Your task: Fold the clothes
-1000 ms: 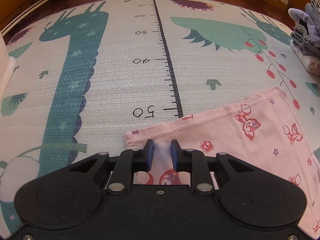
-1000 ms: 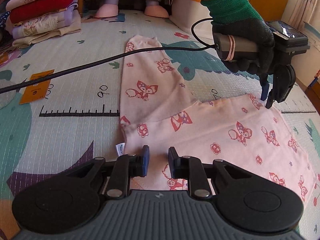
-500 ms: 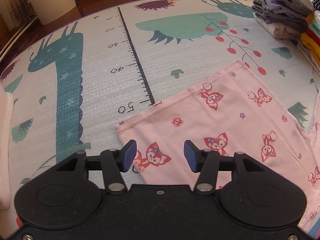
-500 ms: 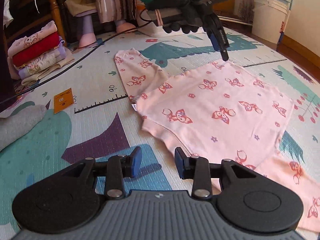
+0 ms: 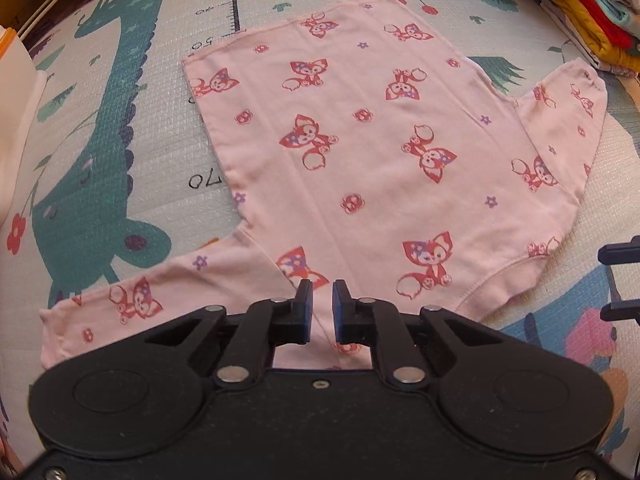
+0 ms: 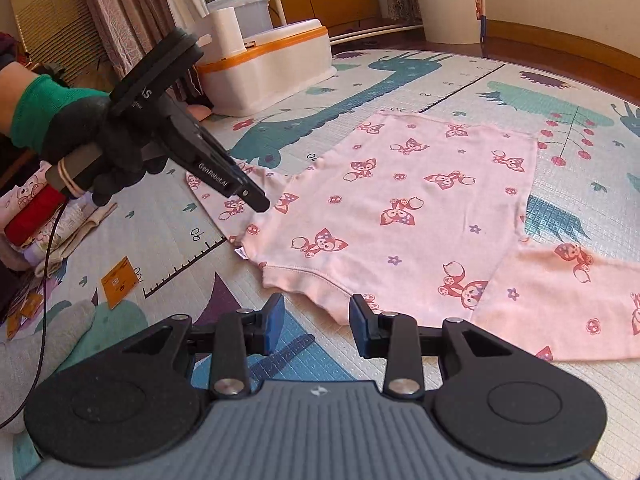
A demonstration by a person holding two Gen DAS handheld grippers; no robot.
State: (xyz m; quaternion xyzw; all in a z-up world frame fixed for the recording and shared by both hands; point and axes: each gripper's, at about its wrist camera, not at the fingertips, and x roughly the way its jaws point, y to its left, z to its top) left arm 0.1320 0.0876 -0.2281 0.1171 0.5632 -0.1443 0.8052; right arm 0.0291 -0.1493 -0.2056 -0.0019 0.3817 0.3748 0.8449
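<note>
While your left claw (image 5: 321, 294) hangs just over the near shoulder of the pink long-sleeved shirt with red fox print (image 5: 360, 140), its blue pads stand close together with a thin gap and nothing pinched between them. That shirt lies spread flat on the animal-print foam play mat (image 5: 100, 140), both sleeves angled outward, its hem toward the mat's printed ruler line. Your right claw (image 6: 316, 320) stands wide apart and empty, just short of the shirt's neckline. From the right wrist view, your gloved left hand (image 6: 80, 136) grips its tool above one sleeve. Folded clothes sit stacked (image 5: 592, 12) at the mat's edge
</note>
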